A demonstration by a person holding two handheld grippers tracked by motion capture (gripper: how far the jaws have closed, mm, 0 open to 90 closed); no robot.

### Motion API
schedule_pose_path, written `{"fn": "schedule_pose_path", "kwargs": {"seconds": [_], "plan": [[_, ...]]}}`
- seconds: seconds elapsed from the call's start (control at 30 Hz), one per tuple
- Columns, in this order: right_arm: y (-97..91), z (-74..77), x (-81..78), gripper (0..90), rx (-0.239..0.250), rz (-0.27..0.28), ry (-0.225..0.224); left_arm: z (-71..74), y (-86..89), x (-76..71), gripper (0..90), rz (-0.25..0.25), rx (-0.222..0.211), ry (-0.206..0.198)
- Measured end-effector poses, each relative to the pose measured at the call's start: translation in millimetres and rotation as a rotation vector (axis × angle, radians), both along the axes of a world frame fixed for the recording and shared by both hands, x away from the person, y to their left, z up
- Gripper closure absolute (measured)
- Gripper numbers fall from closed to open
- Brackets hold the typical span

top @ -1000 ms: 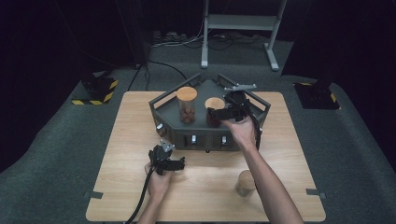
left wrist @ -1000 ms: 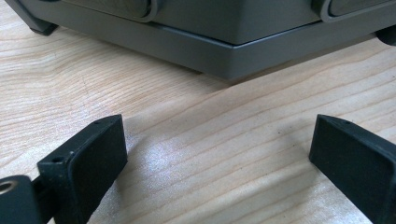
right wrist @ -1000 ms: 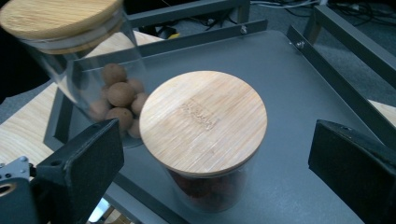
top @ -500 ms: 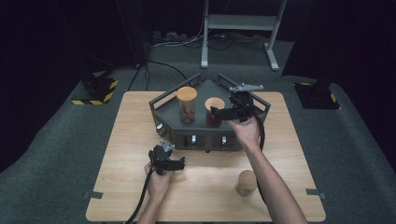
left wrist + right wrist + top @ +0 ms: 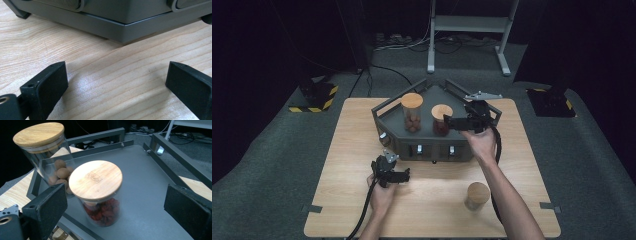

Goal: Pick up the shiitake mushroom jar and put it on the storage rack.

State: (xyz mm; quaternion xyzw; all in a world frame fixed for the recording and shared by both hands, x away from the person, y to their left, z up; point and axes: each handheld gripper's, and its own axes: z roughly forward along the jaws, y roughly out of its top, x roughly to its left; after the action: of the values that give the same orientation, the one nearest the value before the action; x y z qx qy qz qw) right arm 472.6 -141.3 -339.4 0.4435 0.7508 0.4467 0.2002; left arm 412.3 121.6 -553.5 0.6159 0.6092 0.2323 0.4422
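A grey metal tray (image 5: 462, 145) with rails stands on the wooden table. On it are two glass jars with wooden lids: a taller one of brown balls (image 5: 412, 114) and a shorter one of red pieces (image 5: 441, 120). My right gripper (image 5: 452, 121) hovers just right of the red jar, open and pointing at it. In the right gripper view the red jar (image 5: 100, 195) stands ahead of the wide jaws, untouched by my right gripper (image 5: 116, 195), with the brown-ball jar (image 5: 45, 152) behind it. My left gripper (image 5: 404, 176) rests low over the table in front of the tray, open and holding nothing (image 5: 116, 75).
A third lidded jar (image 5: 477, 196) stands alone on the table (image 5: 342, 150) near the front right, beside my right forearm. The tray's front wall (image 5: 120, 22) is close ahead of the left jaws. Cables trail from both grippers toward the front edge.
My right gripper has drawn back to the right, away from the red jar, jaws still wide. The left gripper and all three jars have stayed put.
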Motion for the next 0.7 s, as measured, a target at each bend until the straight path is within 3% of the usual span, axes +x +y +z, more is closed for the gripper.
{"fn": "schedule_pose_path", "kwargs": {"seconds": [0.7], "plan": [[-24.5,-4.3,-12.8,6.8,0.006,-0.023,-0.026,0.0,-0.1,-0.7,3.8,-0.003,0.002,0.002]]}}
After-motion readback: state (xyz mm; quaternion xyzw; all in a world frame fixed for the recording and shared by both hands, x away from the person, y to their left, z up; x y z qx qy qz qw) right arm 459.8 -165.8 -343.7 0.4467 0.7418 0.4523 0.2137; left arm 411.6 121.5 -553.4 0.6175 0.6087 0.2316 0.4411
